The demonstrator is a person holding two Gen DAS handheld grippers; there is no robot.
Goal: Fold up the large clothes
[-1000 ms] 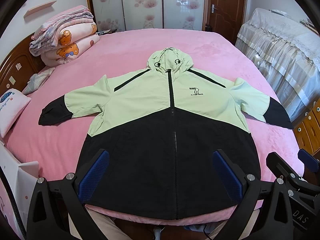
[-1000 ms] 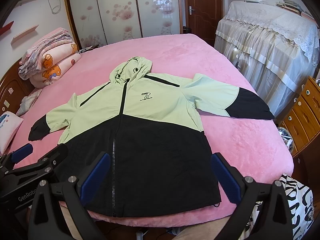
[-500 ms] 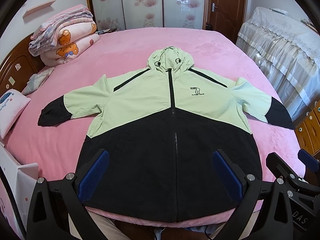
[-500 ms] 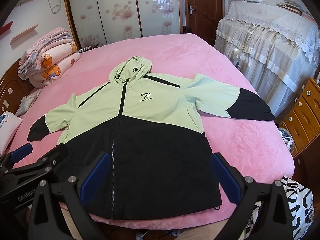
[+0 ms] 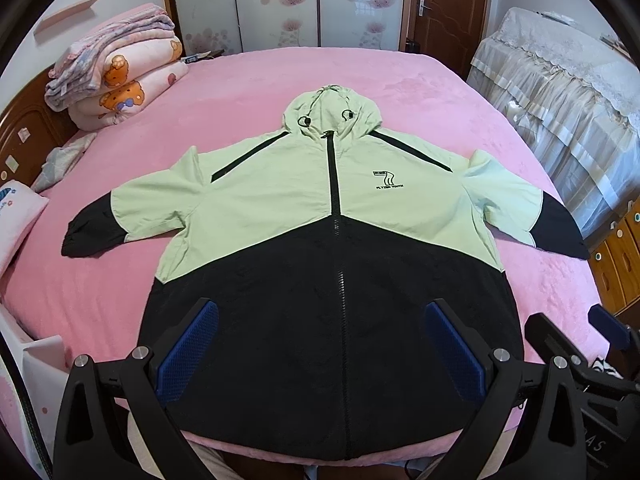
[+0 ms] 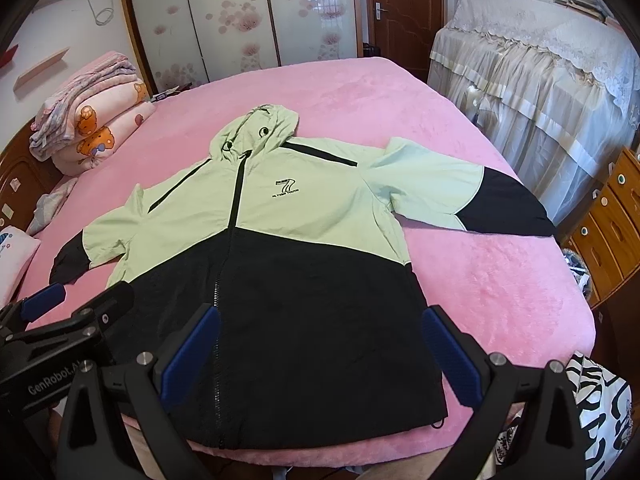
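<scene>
A large hooded jacket [image 5: 280, 208], pale green above and black below, lies flat and zipped on the pink bed [image 5: 248, 92], front up, both sleeves spread out, hood at the far end. It also shows in the right wrist view [image 6: 304, 216]. My left gripper [image 5: 320, 344] is open and empty, held above the jacket's black hem. My right gripper [image 6: 320, 348] is open and empty too, above the hem's right half. The left gripper also shows at the left of the right wrist view [image 6: 60, 320], and the right gripper at the right of the left wrist view [image 5: 580, 340].
Folded blankets [image 5: 116, 76] are stacked at the bed's far left, with a pillow [image 5: 16, 216] at the left edge. A lace-covered piece of furniture [image 6: 540, 72] and wooden drawers [image 6: 608, 224] stand to the right. A zebra-print bag [image 6: 596, 408] lies by the bed's near right corner.
Both views have shifted slightly, so the jacket sits a little lower and nearer in frame. Both grippers stay open; the jacket has not moved.
</scene>
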